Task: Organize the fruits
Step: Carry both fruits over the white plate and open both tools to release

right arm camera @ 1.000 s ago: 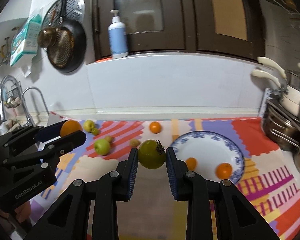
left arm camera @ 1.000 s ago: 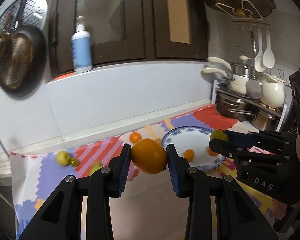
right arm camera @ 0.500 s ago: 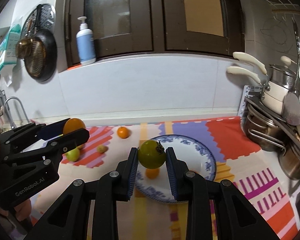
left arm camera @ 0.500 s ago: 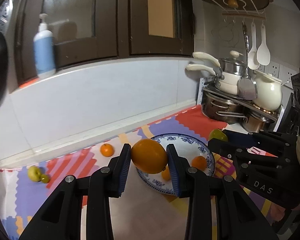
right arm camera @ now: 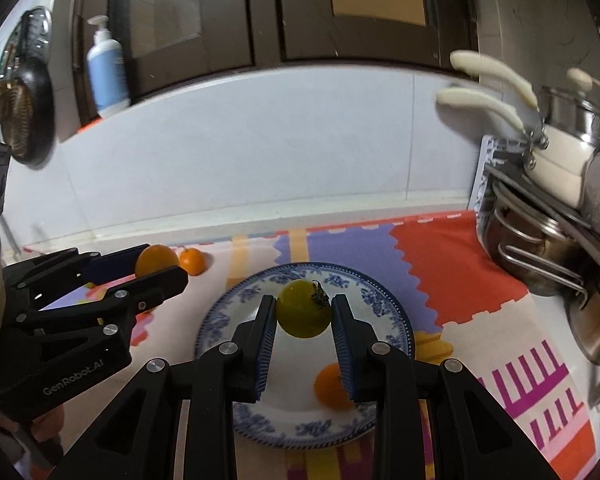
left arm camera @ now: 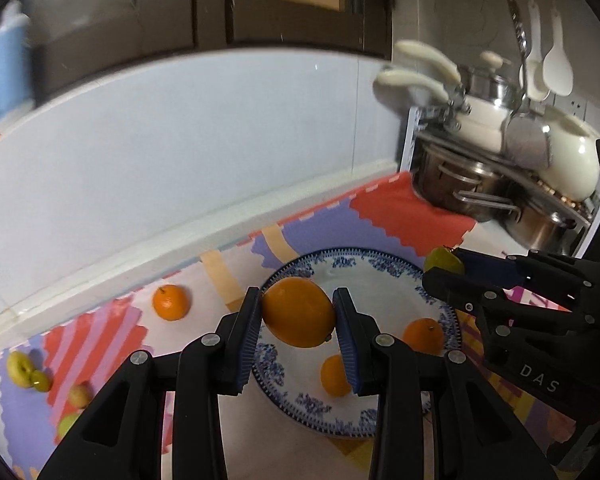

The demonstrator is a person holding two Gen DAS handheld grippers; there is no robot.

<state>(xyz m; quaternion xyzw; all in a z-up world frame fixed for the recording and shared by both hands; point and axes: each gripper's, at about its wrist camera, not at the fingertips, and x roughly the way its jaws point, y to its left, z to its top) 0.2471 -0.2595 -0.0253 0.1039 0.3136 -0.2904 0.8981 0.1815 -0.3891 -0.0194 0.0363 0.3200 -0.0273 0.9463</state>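
Observation:
My left gripper (left arm camera: 298, 316) is shut on a large orange (left arm camera: 299, 313) and hangs over the left part of a blue-and-white plate (left arm camera: 360, 264). Two small oranges (left arm camera: 423, 334) lie on that plate. My right gripper (right arm camera: 303, 314) is shut on a yellow-green tomato (right arm camera: 303, 313) with a dark stem, above the same plate (right arm camera: 240, 304), where one small orange (right arm camera: 332, 385) shows between its fingers. Each gripper also appears in the other's view: the right gripper (left arm camera: 444, 266) at the right, the left gripper (right arm camera: 160, 264) at the left.
A loose orange (left arm camera: 171, 301) and several small green and yellow fruits (left arm camera: 20, 366) lie on the patterned mat (left arm camera: 400, 208) to the left. A rack of steel pots (left arm camera: 480, 196) and hanging utensils stands at the right. A white tiled wall runs behind the counter.
Both grippers have swung right and lower, from over the mat to over the plate, still holding their fruit. The plate now sits directly beneath them and looks larger.

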